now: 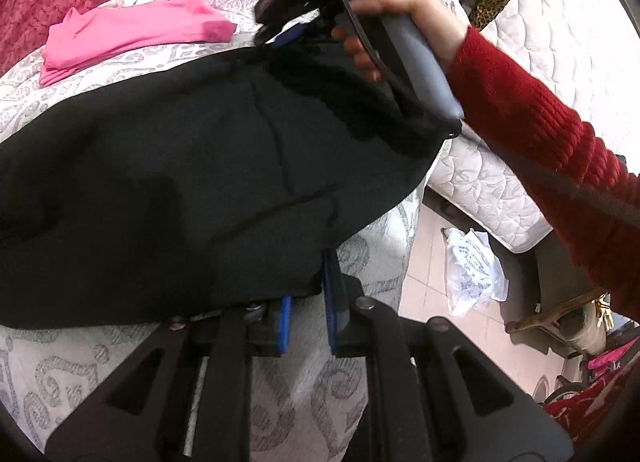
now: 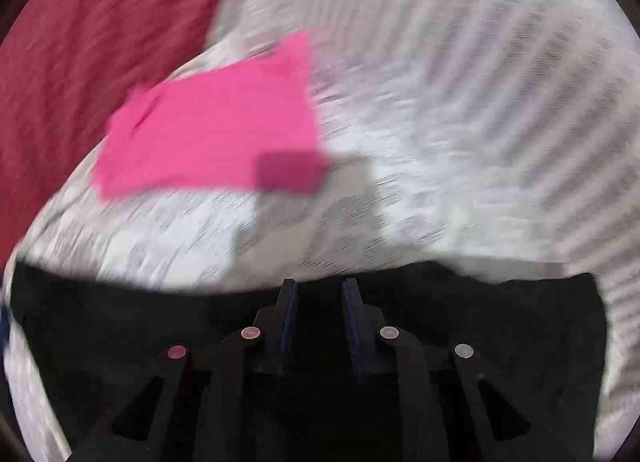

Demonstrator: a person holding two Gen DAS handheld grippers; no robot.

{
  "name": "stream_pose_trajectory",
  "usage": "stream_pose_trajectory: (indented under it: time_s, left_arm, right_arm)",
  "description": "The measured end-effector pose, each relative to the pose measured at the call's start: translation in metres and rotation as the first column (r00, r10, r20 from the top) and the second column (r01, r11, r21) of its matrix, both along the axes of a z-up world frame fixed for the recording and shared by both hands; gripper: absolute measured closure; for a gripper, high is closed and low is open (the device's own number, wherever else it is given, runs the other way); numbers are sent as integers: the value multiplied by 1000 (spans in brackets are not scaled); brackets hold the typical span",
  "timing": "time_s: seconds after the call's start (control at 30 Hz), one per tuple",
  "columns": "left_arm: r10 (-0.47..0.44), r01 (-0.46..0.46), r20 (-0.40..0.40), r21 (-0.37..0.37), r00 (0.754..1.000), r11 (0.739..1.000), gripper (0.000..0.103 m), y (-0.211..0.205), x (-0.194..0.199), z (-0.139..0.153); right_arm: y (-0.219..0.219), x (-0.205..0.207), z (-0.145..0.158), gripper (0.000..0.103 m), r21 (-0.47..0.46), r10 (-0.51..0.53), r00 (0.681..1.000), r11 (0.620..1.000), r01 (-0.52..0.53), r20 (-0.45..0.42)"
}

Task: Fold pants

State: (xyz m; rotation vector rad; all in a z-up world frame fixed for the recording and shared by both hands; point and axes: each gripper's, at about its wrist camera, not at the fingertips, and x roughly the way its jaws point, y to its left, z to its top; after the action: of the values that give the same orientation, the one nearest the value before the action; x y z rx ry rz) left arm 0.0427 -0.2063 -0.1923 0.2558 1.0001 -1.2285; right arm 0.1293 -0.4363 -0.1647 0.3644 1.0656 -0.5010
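Keep your left hand-held gripper [image 1: 308,282] clenched on the near edge of the black pants [image 1: 192,190] lying on the bed [image 1: 60,374], while your right hand-held gripper [image 2: 318,294], jaws narrowly apart and seemingly empty, pinches their far edge squarely before folding.

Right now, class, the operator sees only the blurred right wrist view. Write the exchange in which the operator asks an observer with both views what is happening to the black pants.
Observer: The left tool is shut on the near edge of the black pants.
Operator: Where is my right tool compared with that?
Observer: The right tool is at the opposite, far edge of the pants, carried by a hand in a red sleeve.
Operator: Is anything beside the bed?
Observer: A white plastic bag lies on the tiled floor.
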Motion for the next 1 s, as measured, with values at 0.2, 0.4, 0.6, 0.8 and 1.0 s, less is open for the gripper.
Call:
stream_pose_trajectory:
  time_s: [0.2,0.4,0.6,0.8,1.0]
  left_arm:
    - [38,-38,10,20,999,999,80,47,8,13]
    - [469,-469,-8,-37,883,882,80,192,86,28]
    - [792,-792,42,-30,609,610,80,333,179,20]
    - [763,-761,18,-54,647,647,47,348,250,4]
    - [745,-744,24,-50,667,667,40,342,275,-30]
  right_arm:
    - [28,-18,34,78,5,112,994,994,-112,8]
    - [129,6,52,71,-42,411,912,911,-410,11]
    - [274,49,35,60,-12,726,688,688,-726,7]
    - [372,100,16,53,-37,866,499,497,-867,-31]
    - [451,172,2,29,-169,930,351,330,-929,-111]
